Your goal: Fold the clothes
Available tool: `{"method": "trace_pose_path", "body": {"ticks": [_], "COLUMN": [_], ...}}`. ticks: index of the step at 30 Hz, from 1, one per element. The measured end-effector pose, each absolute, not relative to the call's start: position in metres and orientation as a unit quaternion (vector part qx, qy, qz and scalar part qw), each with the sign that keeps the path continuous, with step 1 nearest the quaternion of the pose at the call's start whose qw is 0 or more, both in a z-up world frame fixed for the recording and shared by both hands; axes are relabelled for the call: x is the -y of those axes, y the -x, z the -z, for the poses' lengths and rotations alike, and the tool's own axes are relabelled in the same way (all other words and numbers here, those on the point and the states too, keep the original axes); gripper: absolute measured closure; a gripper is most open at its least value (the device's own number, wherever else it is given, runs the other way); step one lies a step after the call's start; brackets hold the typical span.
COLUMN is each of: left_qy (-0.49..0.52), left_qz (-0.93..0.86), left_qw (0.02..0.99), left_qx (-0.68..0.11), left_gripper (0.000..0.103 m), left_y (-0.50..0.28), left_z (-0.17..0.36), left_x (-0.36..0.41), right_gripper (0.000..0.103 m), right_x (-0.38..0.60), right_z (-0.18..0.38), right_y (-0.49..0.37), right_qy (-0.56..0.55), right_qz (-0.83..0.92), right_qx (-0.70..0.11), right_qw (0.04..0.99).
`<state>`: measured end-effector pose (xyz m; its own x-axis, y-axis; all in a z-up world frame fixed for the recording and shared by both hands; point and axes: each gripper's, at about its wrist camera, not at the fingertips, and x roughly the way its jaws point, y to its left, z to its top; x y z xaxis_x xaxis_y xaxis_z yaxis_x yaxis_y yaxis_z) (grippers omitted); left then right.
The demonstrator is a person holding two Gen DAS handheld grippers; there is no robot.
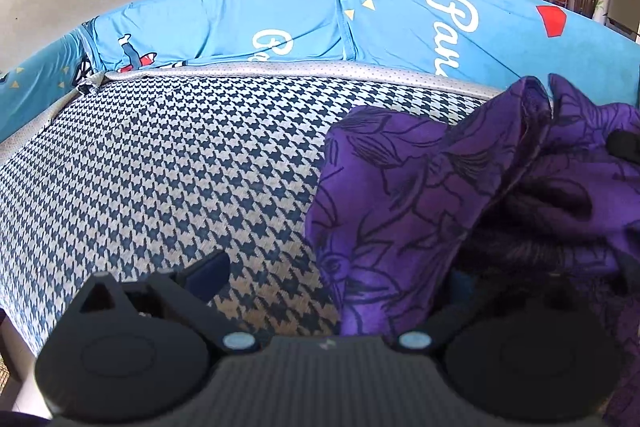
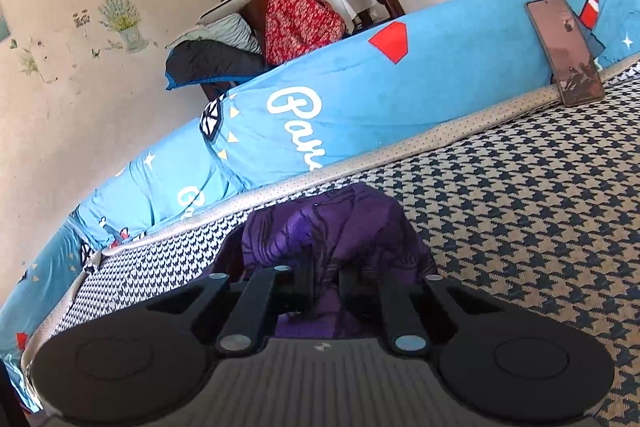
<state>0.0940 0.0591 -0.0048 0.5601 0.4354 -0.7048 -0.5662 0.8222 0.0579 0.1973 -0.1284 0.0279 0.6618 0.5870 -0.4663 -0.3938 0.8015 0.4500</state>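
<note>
On the houndstooth mat point(image 2: 520, 207), with right tool point(image 2: 324, 281) clamped on the purple garment point(image 2: 340, 227) and left tool point(image 1: 320, 267) spread wide, one finger under cloth: lift slowly, keep hem taut, fold evenly.

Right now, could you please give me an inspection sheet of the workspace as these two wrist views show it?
Surface: houndstooth mat, dark blue and cream, with a dotted pale border.
Job's things: one purple garment, bunched up, not yet folded.
Clutter: phone leaning on the blue cushion.
Grippers: right gripper has its jaws shut on the purple garment; left gripper shows one finger over bare mat, the other is hidden under cloth, so its state is unclear.
Cables: nothing seen.
Surroundings: piled red and dark fabrics behind the cushion, wall stickers, open doorway.
</note>
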Motion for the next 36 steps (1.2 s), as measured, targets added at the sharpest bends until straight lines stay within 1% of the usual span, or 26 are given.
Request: {"method": "trace_pose_path", "body": {"ticks": [5,9,11,15,19,20,21,22,24,26,29,33,36], "left_qy": [0.087,0.126,0.135,0.178,0.167,0.170,0.178,0.186,0.192,0.189,0.198,0.194,0.196], "left_qz": [-0.307,-0.323,-0.343,-0.342,-0.352,-0.356,-0.358,-0.357,-0.352,-0.348,-0.344,-0.335,-0.329], "left_qw": [0.870,0.853,0.836,0.825,0.819,0.814,0.808,0.803,0.803,0.806,0.810,0.822,0.831], "left_qx": [-0.377,-0.389,-0.408,-0.413,-0.421,-0.427,-0.433,-0.439,-0.442,-0.440,-0.431,-0.417,-0.403], "left_gripper": [0.000,0.000,0.000,0.000,0.000,0.000,0.000,0.000,0.000,0.000,0.000,0.000,0.000], "left_y": [-0.089,-0.075,-0.068,-0.046,-0.032,-0.029,-0.027,-0.025,-0.019,-0.015,-0.012,-0.008,-0.007], "left_z": [0.005,0.010,0.016,0.026,0.034,0.037,0.039,0.041,0.044,0.042,0.036,0.025,0.015], "left_x": [-0.058,-0.068,-0.073,-0.082,-0.077,-0.077,-0.078,-0.078,-0.078,-0.077,-0.076,-0.069,-0.065], "right_gripper": [0.093,0.094,0.096,0.096,0.096,0.092,0.091,0.085,0.081,0.074,0.068,0.067,0.059], "right_x": [0.160,0.184,0.196,0.221,0.232,0.234,0.236,0.238,0.243,0.248,0.245,0.238,0.243], "right_z": [-0.043,-0.053,-0.056,-0.048,-0.039,-0.040,-0.041,-0.043,-0.047,-0.048,-0.045,-0.039,-0.034], "right_y": [-0.201,-0.201,-0.203,-0.218,-0.219,-0.217,-0.214,-0.212,-0.208,-0.205,-0.203,-0.198,-0.196], "right_qy": [-0.188,-0.186,-0.190,-0.218,-0.223,-0.220,-0.215,-0.206,-0.192,-0.194,-0.183,-0.154,-0.177], "right_qz": [-0.225,-0.180,-0.154,-0.112,-0.097,-0.093,-0.084,-0.072,-0.065,-0.078,-0.108,-0.136,-0.158], "right_qx": [-0.278,-0.253,-0.247,-0.280,-0.295,-0.292,-0.284,-0.275,-0.262,-0.262,-0.282,-0.303,-0.319], "right_qw": [0.915,0.932,0.938,0.928,0.924,0.926,0.931,0.936,0.944,0.942,0.936,0.930,0.918]}}
